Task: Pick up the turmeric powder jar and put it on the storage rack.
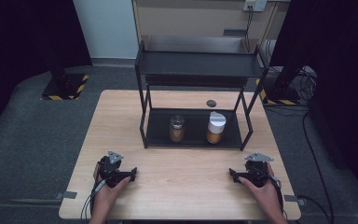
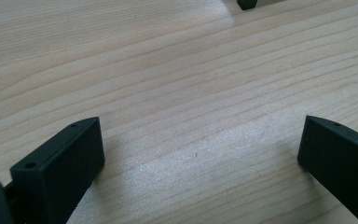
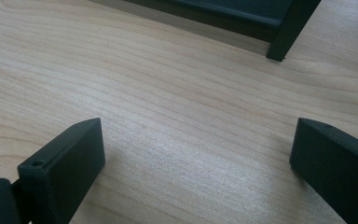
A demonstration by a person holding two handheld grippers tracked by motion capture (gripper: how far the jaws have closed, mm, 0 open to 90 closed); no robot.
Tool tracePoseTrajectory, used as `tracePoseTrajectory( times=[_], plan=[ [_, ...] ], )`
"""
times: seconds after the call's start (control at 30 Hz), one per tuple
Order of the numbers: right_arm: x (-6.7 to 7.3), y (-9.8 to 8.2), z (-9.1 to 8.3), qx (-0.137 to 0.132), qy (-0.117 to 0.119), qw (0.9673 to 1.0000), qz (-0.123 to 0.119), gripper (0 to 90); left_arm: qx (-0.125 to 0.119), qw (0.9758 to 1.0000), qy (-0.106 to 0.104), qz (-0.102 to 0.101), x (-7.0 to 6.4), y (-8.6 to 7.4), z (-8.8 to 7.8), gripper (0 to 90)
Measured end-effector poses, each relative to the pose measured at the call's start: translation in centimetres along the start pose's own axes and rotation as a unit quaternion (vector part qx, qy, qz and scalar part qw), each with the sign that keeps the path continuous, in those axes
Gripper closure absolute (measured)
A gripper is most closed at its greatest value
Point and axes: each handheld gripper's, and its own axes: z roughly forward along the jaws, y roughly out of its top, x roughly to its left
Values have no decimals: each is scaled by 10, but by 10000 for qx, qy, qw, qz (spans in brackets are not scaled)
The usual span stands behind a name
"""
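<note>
1. Left gripper (image 1: 121, 173) lies low on the table (image 1: 186, 186), jaws spread wide, empty.
2. Right gripper (image 1: 242, 175) mirrors it (also released).
3. Two jars, clear-lidded jar (image 1: 177, 129) and white-lidded jar (image 1: 216, 127), stand on the rack (image 1: 193, 70)'s bottom shelf, well apart from both.

1. We note a light wooden rectangular table (image 1: 186, 172), its grain running lengthwise.
2. A small black round disc (image 1: 211, 103) lies flat on it near the far edge.
3. A grey carpeted floor (image 1: 32, 135) surrounds the table.
4. Two black base plates edged in yellow-and-black hazard stripes stand on the floor, one far left (image 1: 65, 88), one far right (image 1: 279, 100).
5. A thin black cable (image 1: 314, 158) trails across the floor at right.
6. A white wall socket (image 1: 254, 4) sits high on the back wall.
</note>
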Motion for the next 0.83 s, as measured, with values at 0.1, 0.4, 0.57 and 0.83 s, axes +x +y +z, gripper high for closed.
tracePoseTrajectory(
  times=[0.1,0.4,0.57,0.83],
  plan=[
    [1,0,0,11,-23,10000,-39,36,-1,10000,1,-1,0,0,0,0],
    [1,0,0,12,-21,10000,-37,33,0,10000,1,0,0,0,0,0],
    [1,1,1,19,-9,10000,-47,26,7,10000,2,-2,0,0,0,0],
    [1,1,1,27,-4,10000,-54,22,1,10000,-9,9,0,0,0,0]
  ],
)
